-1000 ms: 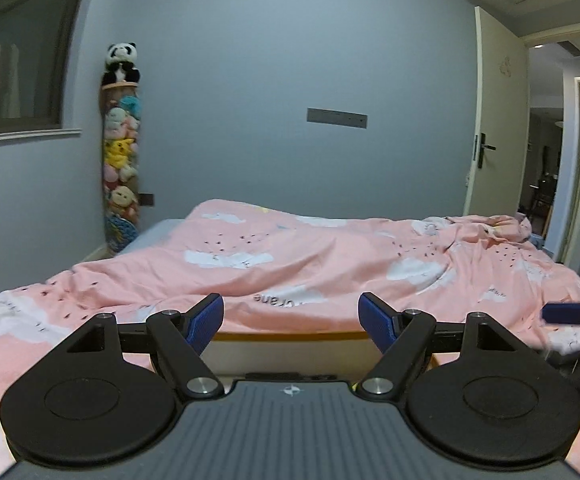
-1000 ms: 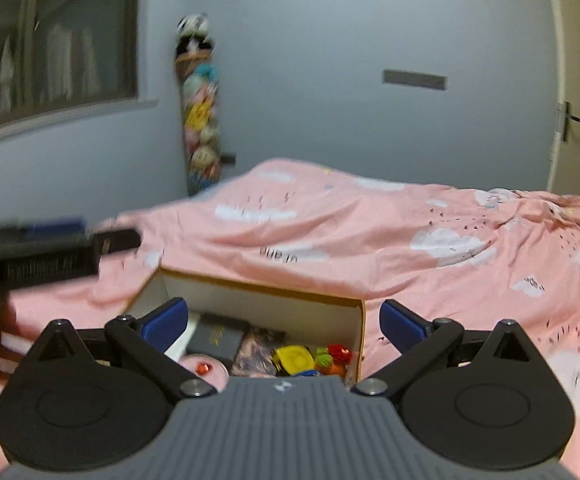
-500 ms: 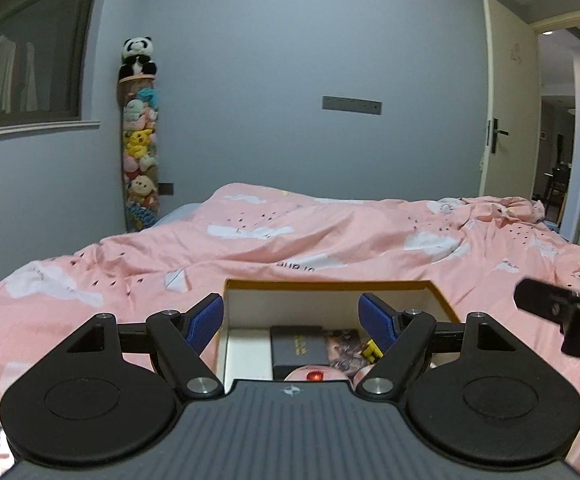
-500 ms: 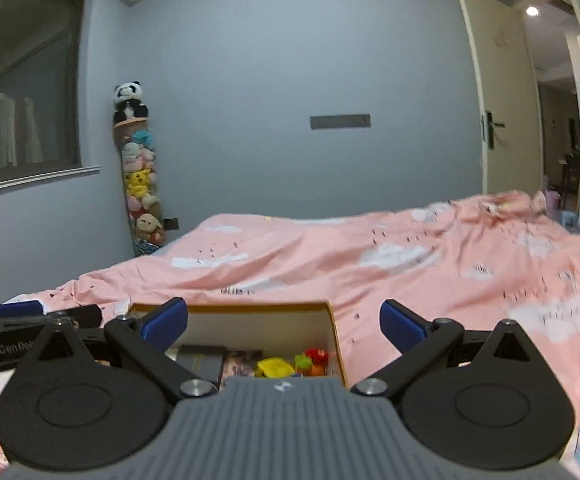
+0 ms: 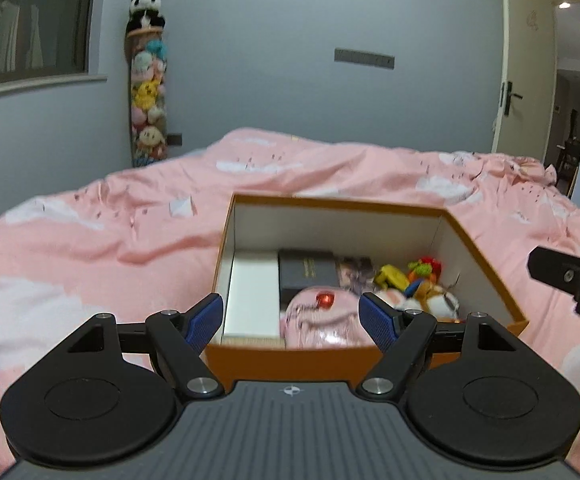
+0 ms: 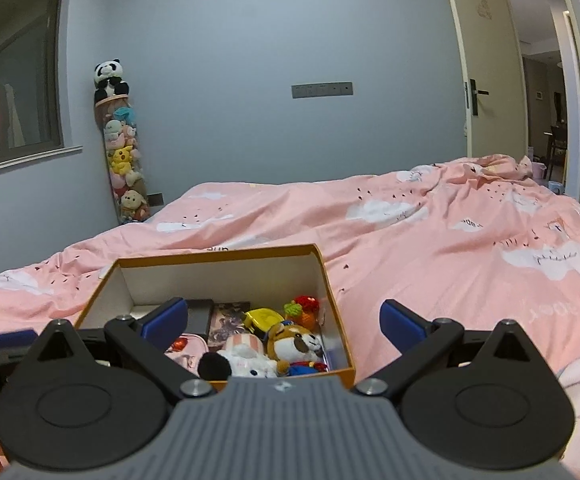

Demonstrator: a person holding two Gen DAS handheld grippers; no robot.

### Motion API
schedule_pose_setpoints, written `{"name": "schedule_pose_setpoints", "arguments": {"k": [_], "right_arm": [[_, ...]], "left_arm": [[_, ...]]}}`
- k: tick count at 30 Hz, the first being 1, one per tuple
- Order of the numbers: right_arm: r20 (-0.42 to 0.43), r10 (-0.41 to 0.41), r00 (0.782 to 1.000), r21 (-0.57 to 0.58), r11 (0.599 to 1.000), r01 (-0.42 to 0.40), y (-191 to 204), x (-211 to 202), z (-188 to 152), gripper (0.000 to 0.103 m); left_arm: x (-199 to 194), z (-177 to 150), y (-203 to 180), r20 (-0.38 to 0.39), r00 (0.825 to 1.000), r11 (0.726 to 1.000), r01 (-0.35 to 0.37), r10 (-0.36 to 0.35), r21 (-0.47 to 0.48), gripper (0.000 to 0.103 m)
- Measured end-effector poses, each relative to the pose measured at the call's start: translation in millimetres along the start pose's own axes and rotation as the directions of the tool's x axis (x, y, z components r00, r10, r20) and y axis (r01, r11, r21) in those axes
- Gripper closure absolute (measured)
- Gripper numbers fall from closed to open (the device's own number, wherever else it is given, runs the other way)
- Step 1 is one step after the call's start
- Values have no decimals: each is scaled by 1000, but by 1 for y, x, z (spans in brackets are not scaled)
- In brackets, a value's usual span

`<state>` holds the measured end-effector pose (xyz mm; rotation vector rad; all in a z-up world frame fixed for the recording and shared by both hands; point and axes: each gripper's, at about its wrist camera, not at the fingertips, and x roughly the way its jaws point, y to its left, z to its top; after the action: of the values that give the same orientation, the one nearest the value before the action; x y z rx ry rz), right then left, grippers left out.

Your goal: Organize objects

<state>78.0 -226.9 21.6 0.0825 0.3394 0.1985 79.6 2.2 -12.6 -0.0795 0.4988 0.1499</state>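
Both claws wide, empty: left claw point(image 5: 291, 317) and right claw point(image 6: 283, 318) poised over near edge of orange box point(image 5: 485, 256) on pink quilt point(image 6: 429, 232). Inside: two plush toys point(image 6: 290, 346), likely soft and light, best pinched at the body; one dark book point(image 5: 307, 274), stiff, best taken by an edge; one white slab point(image 5: 252, 296).

Home bedroom: bed point(image 6: 429, 240) under pink cloud-print duvet, tall column of plush toys point(image 6: 124, 160) in corner, panda on top, window point(image 6: 14, 60), open door point(image 6: 485, 64).
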Motion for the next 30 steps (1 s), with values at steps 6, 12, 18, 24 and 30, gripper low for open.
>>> {"name": "schedule_pose_setpoints", "arguments": {"k": [6,12,18,24,30], "right_arm": [[-32,9,999,4,1000,-9,-3,7,-13,1],[-91,5,996,1,1000,-5,-3,16,-22,1],[-155,-6,988,-35,999,1,2,24,-31,1],[-168,6,986,-44,999,-13,3,25,-33,1],[-172,8,985,-43,999,-16,3,24,-34,1]], "left_arm": [[9,-12,3,-57,998,1000,-5,3,-19,13],[17,-19,3,-121,992,1000,-26,23,-17,13],[21,-24,0,-167,986,1000,-20,20,1,13],[22,-25,-2,-185,983,1000,-11,13,12,13],[24,-25,-4,-199,980,1000,-4,8,24,13]]}}
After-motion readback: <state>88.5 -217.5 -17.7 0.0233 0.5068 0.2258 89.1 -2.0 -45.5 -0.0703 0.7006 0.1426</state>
